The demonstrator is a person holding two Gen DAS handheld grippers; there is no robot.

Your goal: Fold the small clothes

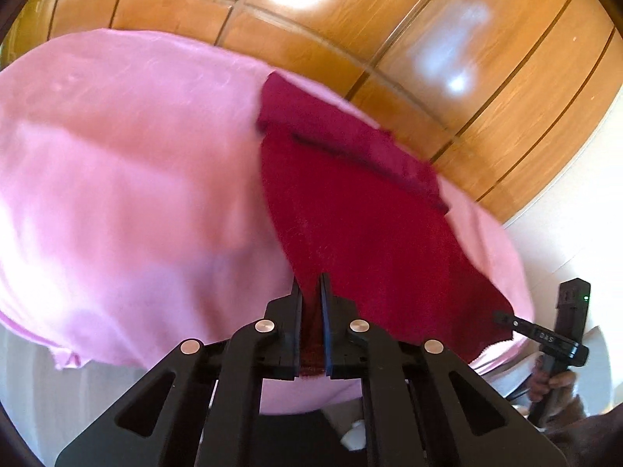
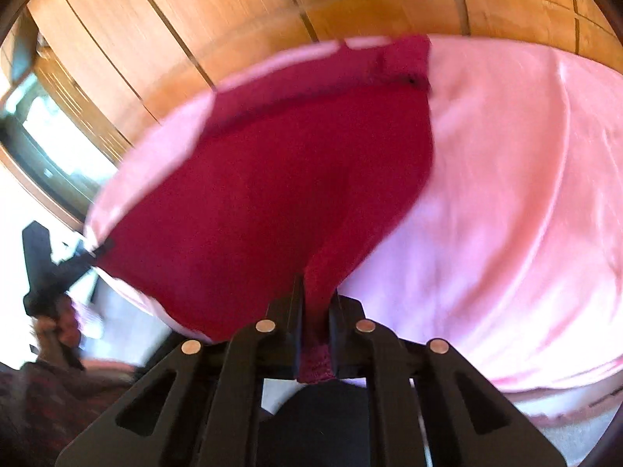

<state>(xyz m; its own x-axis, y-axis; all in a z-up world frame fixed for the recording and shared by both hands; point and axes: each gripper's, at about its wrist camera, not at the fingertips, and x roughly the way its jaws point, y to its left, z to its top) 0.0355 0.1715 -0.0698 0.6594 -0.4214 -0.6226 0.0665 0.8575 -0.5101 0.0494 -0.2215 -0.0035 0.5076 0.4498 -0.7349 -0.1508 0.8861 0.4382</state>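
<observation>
Both grippers are clamped on the same dark red garment (image 1: 362, 210) right now. In the left wrist view, the left gripper (image 1: 310, 323) has its jaws closed on a bunched bit of the red fabric's near edge, which pokes out below the pads at 6 o'clock. The rest of the cloth fans up and away toward 12 and 1 o'clock, with a darker hem band running across its far end.

Same story from the right wrist view — the right gripper (image 2: 315, 330) has its jaws pinched tight on a narrow gathered strip of the red cloth, and the body of the garment spreads out toward 10 and 11 o'clock. Both grippers point forward and down, so the fabric rises from the jaws rather than lying flat there.

The garment sits over a pink sheet (image 1: 128, 179) that fills most of both pictures. Whether that's on a bed or a tabletop, I can't tell. Behind it there's wooden paneling (image 1: 389, 31) with dark seams.

Each camera catches the other hand too: in the left view, the right hand (image 1: 553, 383) is wrapped around its black handle down at 4 o'clock, with the garment's corner at that gripper's tip. In the right view, the left hand (image 2: 58, 327) shows blurry at 8 o'clock.
</observation>
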